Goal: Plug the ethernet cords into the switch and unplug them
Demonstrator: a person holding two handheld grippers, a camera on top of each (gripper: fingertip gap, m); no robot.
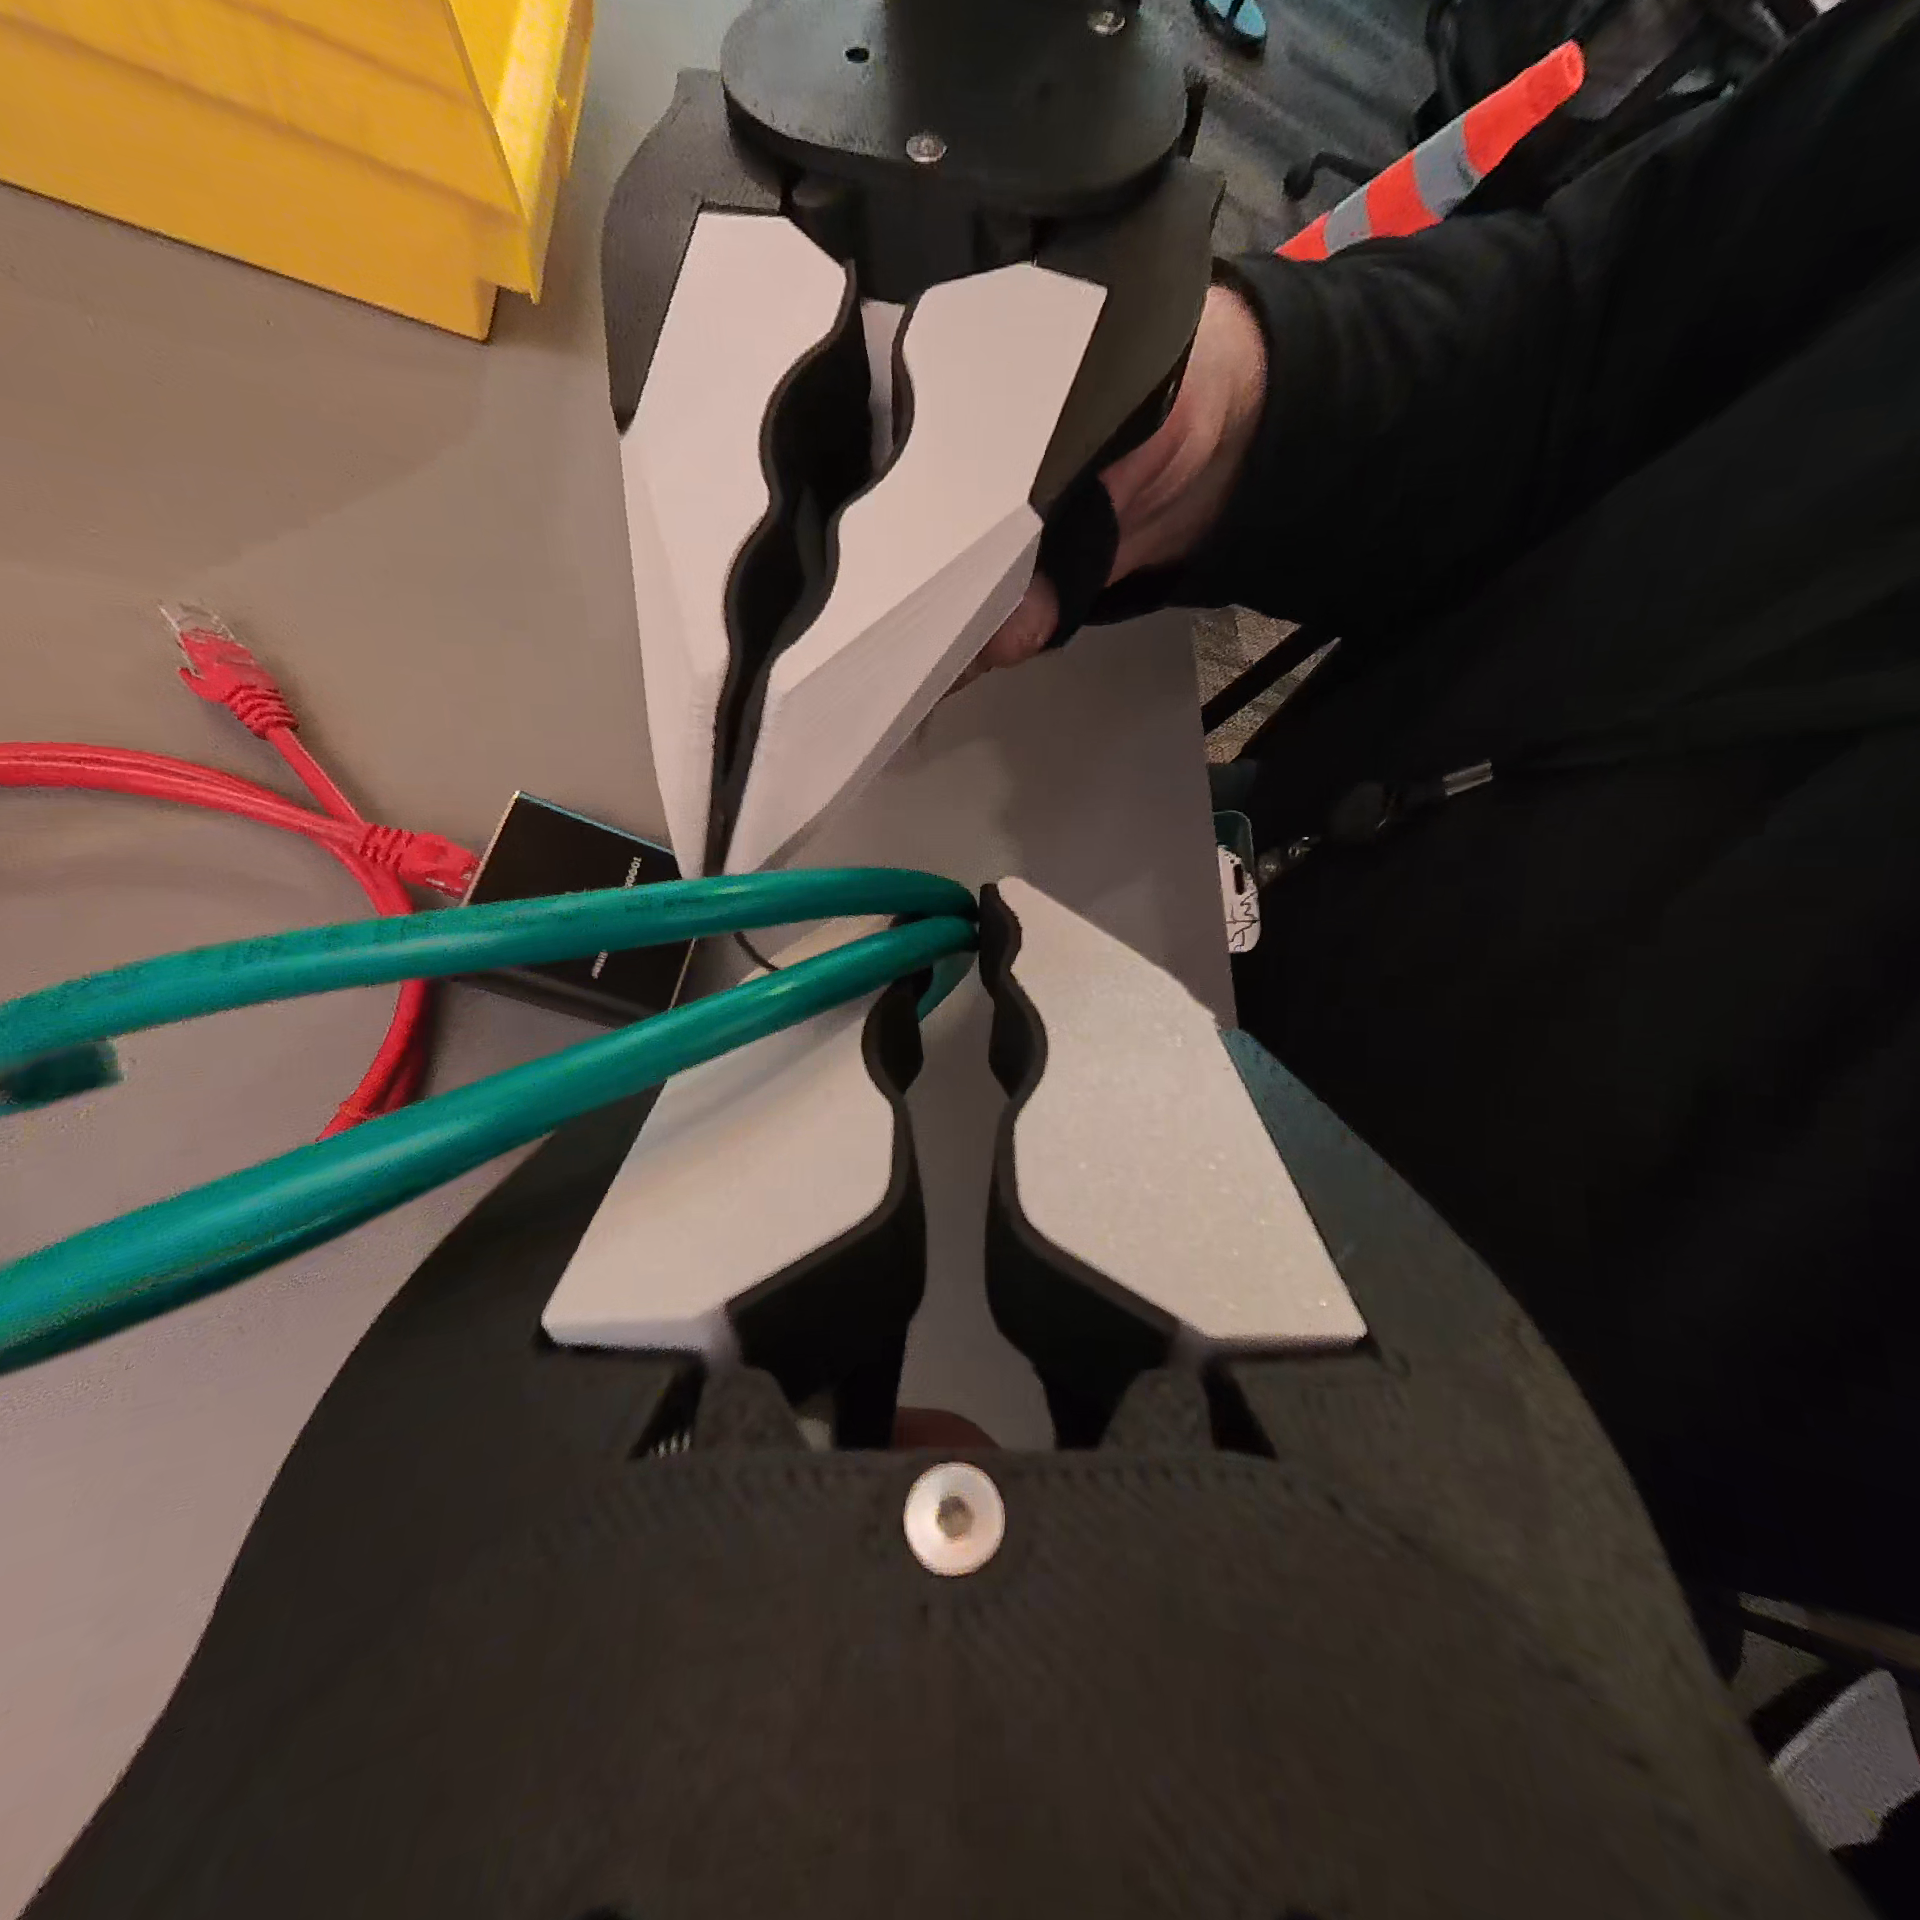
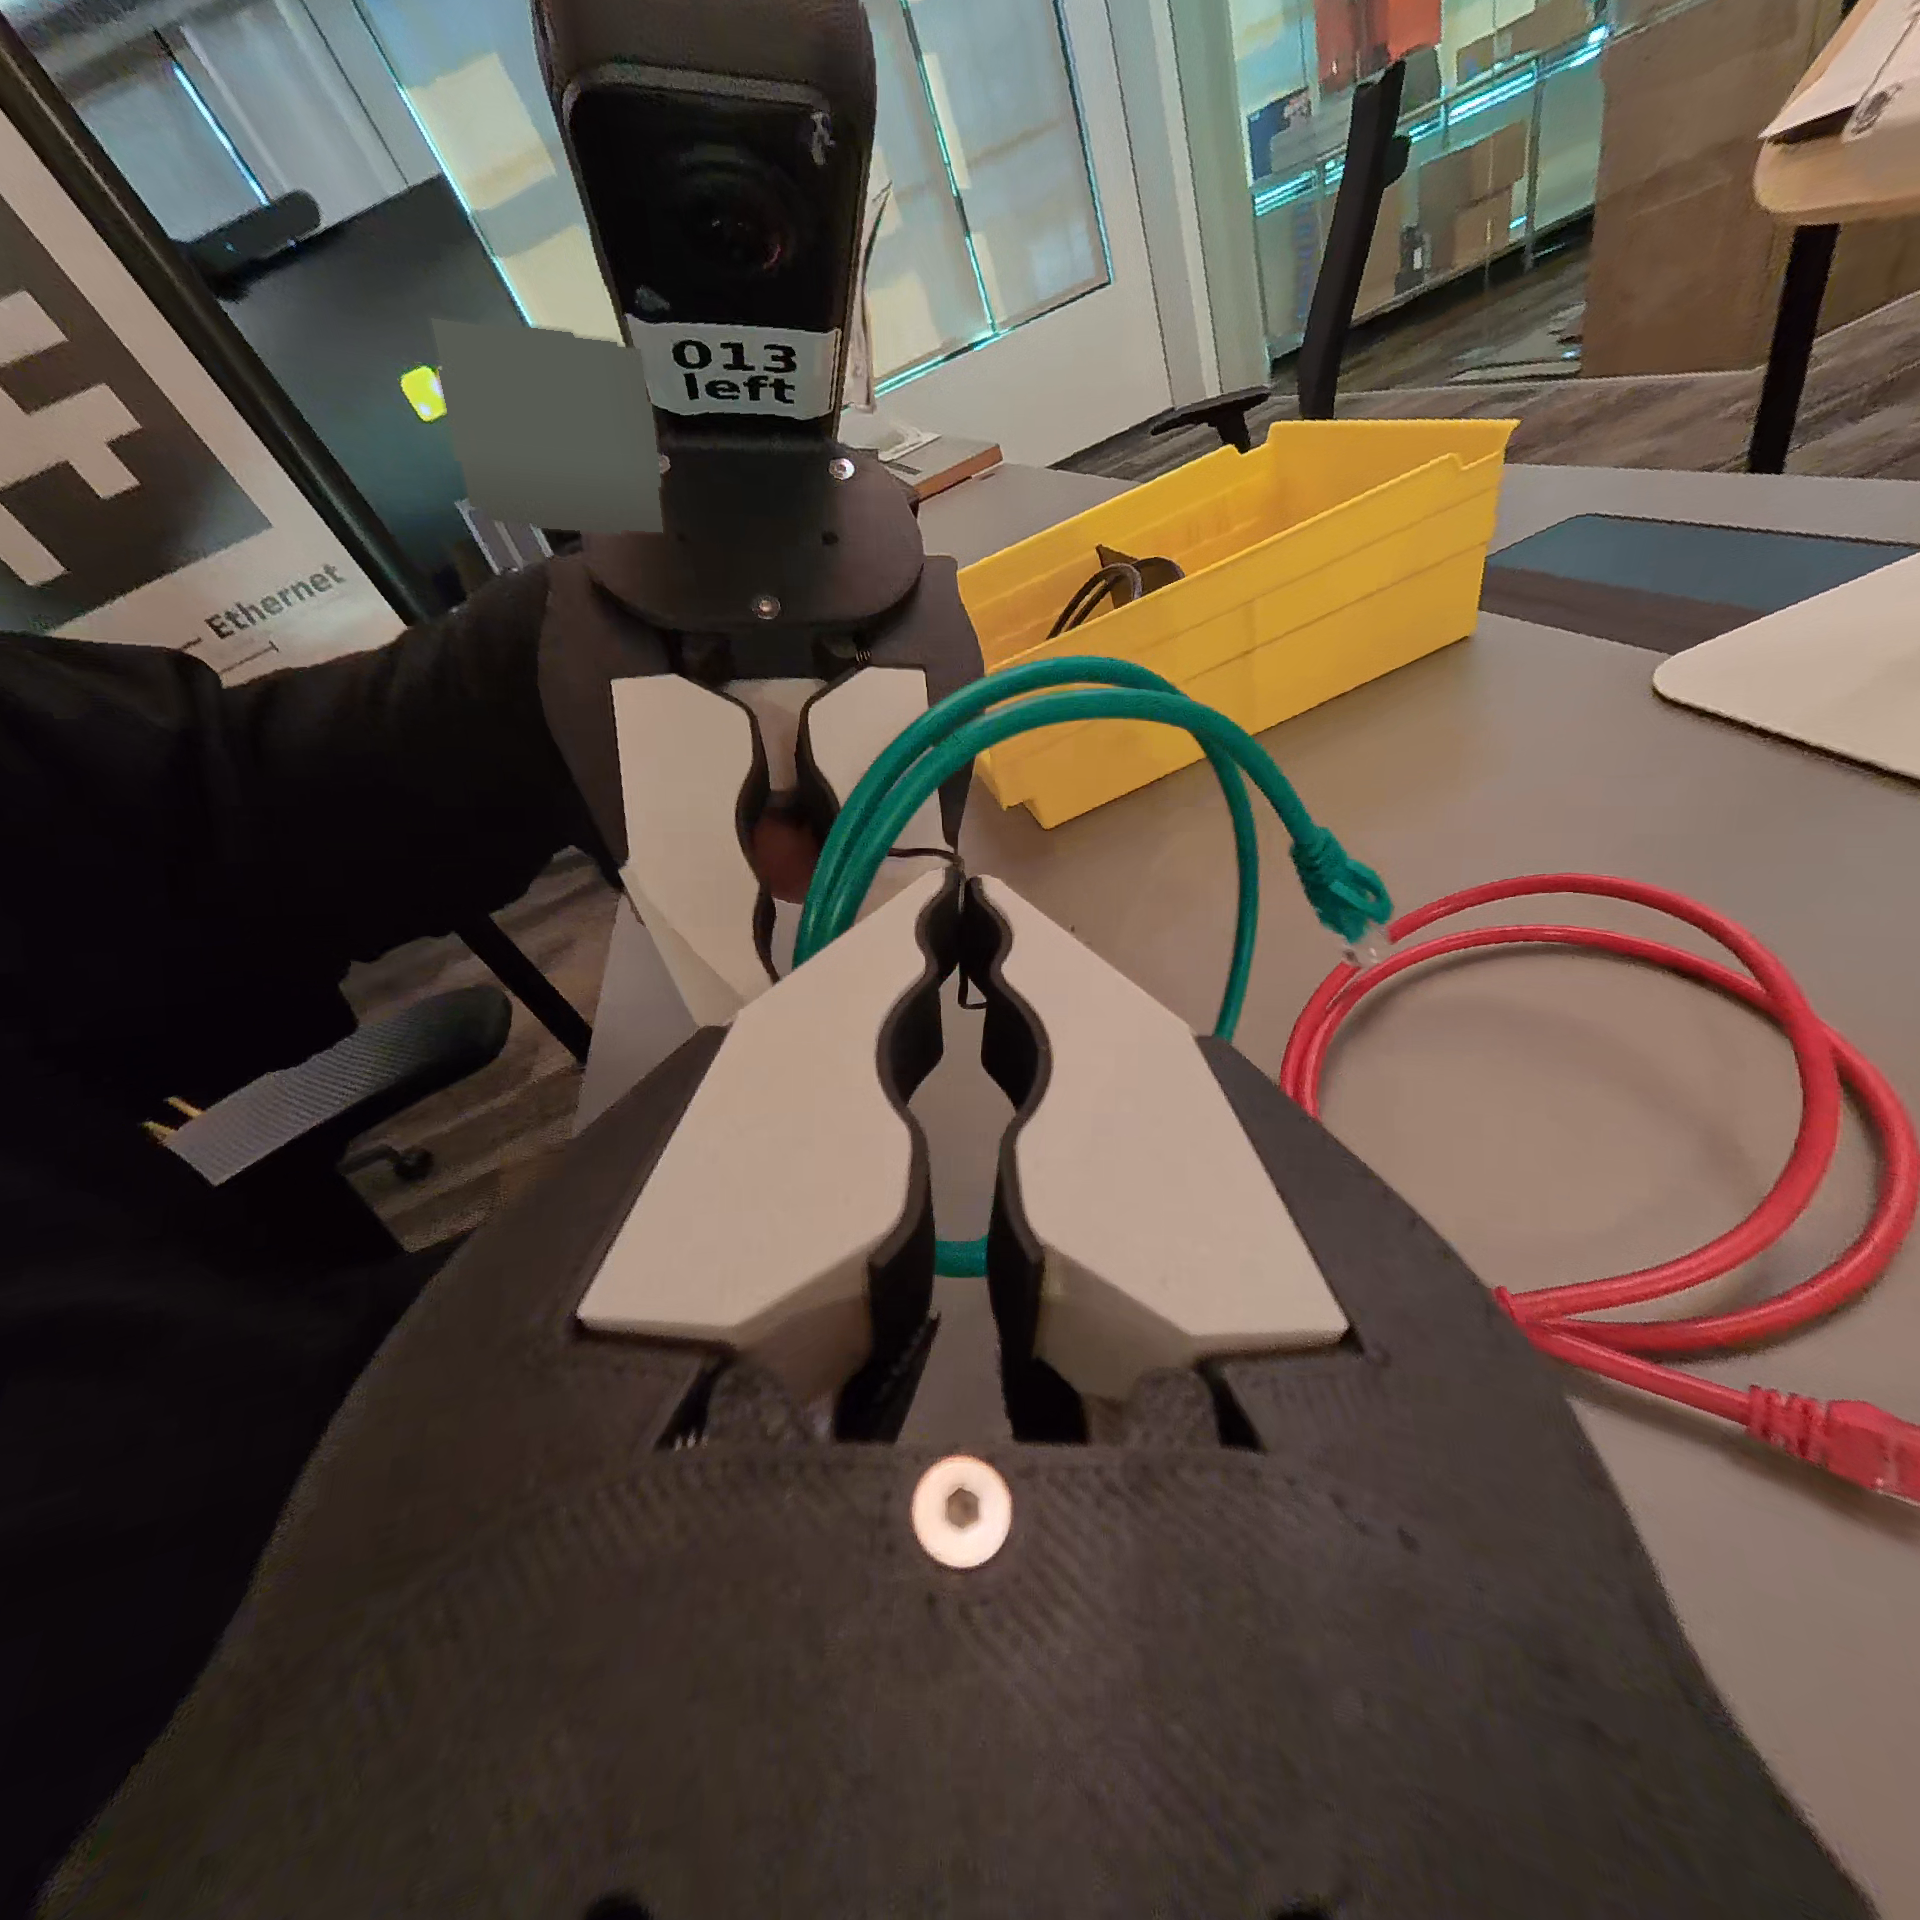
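Left wrist view: left tool [image 1: 975, 920] clamped on the coiled green cord [image 1: 436, 940] at its tips, right tool [image 1: 722, 847] opposite with tips together, black switch [image 1: 582, 914] on the tabletop [image 1: 208, 468] beneath with one red cord [image 1: 410, 847] plug at its edge. Right wrist view: right tool [image 2: 961, 899] pinched shut on a thin black tie [image 2: 966, 971] beside the green loop, red cord coiled at right, yellow bin [image 2: 1247, 603] behind.

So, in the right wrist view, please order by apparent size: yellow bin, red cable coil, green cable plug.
1. Yellow bin
2. Red cable coil, nearly as large, but nearer the camera, so unsure
3. Green cable plug
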